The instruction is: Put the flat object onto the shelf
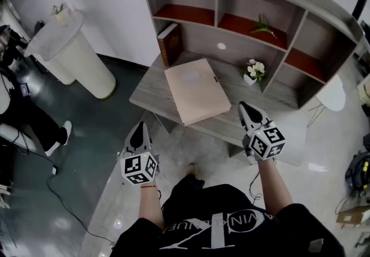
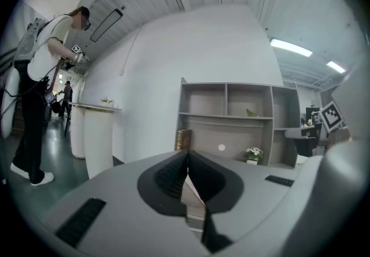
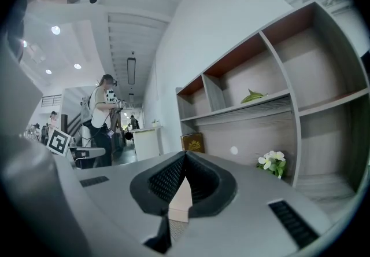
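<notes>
A flat pale-pink box lies on the grey desk, in front of the shelf unit with its red-backed compartments. My right gripper is shut with nothing in it and hovers just right of the box's near corner. My left gripper is also shut and empty, and it hangs over the floor left of the desk's front edge. In the left gripper view the closed jaws point at the shelf, with the box showing below them. In the right gripper view the box shows beneath the closed jaws.
A brown book stands at the desk's back left. A small white flower pot sits right of the box, and a green sprig lies in the middle compartment. A white pedestal and a person are at left.
</notes>
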The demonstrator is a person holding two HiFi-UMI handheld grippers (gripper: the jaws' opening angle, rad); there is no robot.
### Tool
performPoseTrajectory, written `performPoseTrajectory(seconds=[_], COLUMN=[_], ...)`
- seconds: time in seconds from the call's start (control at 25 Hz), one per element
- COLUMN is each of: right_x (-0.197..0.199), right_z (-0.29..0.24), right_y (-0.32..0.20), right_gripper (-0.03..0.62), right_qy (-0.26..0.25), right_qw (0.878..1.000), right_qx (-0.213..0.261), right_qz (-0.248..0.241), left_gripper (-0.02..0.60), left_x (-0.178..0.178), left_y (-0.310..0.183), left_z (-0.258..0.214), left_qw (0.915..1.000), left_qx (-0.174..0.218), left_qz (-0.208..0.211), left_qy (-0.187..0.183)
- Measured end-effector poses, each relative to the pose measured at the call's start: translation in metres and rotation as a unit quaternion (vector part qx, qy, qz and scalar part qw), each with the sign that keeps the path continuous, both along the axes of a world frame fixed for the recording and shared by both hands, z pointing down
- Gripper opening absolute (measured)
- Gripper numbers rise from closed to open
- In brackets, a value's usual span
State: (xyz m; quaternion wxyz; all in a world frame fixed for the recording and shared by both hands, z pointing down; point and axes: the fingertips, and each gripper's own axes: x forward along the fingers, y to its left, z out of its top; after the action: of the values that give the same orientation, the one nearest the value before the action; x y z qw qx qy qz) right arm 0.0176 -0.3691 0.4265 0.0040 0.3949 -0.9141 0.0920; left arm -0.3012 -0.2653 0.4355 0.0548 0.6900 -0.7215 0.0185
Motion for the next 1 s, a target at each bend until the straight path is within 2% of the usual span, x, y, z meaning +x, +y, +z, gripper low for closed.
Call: performPoseTrajectory(seconds=[0.4, 1.0], right_x=[0.012, 0.03], right_z=[-0.007, -0.005], right_y=[0.015, 0.038], right_gripper=[0.009, 0.009], right_qy=[-0.015, -0.017], right_qw=[1.0, 1.0], right_qx=[0.012, 0.014], right_qz=[0.007, 0.011], left_gripper=[0.005, 0.005], left_x=[-0.002, 0.01], left_y=[0.029, 0.052], left_z=[-0.014, -0.027], left_qw=[0.9997, 0.9993], left_qx=[0.015, 0.028], left_qz=[-0.02, -0.023], left_qy=[-0.001, -0.001])
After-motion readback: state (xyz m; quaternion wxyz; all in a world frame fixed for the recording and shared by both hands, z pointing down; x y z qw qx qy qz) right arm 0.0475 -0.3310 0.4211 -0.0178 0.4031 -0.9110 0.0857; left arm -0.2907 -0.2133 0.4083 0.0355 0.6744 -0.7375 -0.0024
